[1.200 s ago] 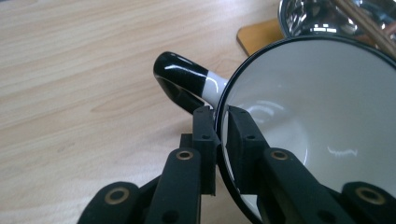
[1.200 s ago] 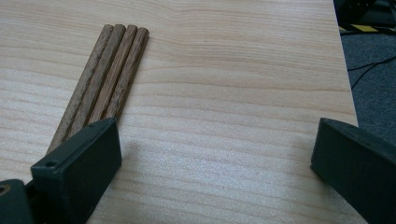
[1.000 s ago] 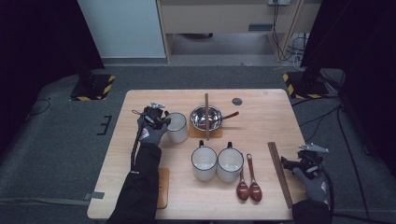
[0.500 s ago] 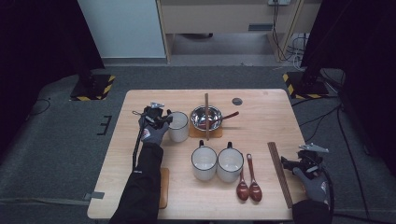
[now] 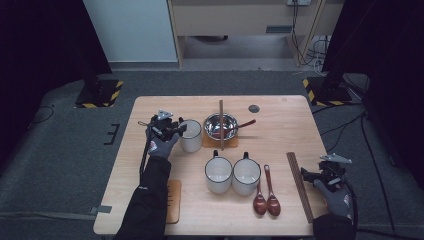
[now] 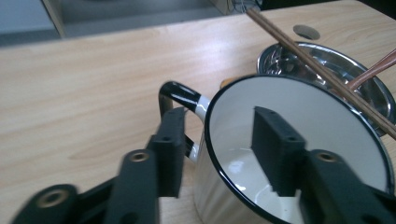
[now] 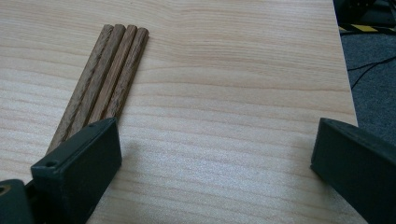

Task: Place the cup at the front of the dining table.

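A white enamel mug (image 5: 191,136) with a black rim stands left of the steel bowl. My left gripper (image 5: 181,129) straddles its wall beside the handle (image 6: 180,93). One jaw is outside and the other hangs inside the mug (image 6: 299,107). The left gripper (image 6: 219,114) has just been opening; its pads stand off the wall on both sides. At the table's right edge my right gripper (image 5: 306,176) is wide open over bare wood (image 7: 215,140). A bundle of dark wooden chopsticks (image 7: 107,84) lies beside one of its jaws.
A steel bowl (image 5: 221,126) on a coaster holds a spoon, with a chopstick pair (image 5: 221,120) laid across it. Two white mugs (image 5: 218,174) (image 5: 246,175) and two wooden spoons (image 5: 266,200) sit in front. A small wooden board (image 5: 173,200) lies by the left forearm.
The left gripper's jaws have spread apart on the mug's rim and let go of its wall. The mug and the right gripper have stayed where they were.
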`<move>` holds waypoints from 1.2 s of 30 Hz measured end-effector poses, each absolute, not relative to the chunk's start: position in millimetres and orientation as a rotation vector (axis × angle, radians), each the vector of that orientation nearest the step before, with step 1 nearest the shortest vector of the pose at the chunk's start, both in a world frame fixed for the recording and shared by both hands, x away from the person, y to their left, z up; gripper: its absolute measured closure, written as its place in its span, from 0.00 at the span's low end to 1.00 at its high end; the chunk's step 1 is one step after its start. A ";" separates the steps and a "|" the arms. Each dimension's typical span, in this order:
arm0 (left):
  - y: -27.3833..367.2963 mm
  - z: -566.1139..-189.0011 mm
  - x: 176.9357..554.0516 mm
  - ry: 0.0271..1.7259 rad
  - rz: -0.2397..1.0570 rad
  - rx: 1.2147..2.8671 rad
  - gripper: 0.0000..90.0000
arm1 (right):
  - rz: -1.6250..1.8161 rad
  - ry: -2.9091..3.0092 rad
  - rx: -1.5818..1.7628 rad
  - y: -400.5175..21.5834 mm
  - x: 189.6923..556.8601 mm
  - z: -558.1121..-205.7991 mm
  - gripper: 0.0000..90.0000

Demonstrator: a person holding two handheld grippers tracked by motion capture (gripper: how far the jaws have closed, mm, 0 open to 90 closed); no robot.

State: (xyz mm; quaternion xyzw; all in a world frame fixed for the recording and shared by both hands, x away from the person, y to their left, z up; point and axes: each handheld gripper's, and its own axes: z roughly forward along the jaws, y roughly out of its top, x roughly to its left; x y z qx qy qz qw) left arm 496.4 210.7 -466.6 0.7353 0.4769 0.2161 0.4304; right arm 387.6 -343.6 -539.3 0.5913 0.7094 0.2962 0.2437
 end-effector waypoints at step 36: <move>259.5 -485.5 405.2 1.149 0.565 1.868 0.31 | 0.809 1.938 1.610 -343.9 388.1 -539.4 0.02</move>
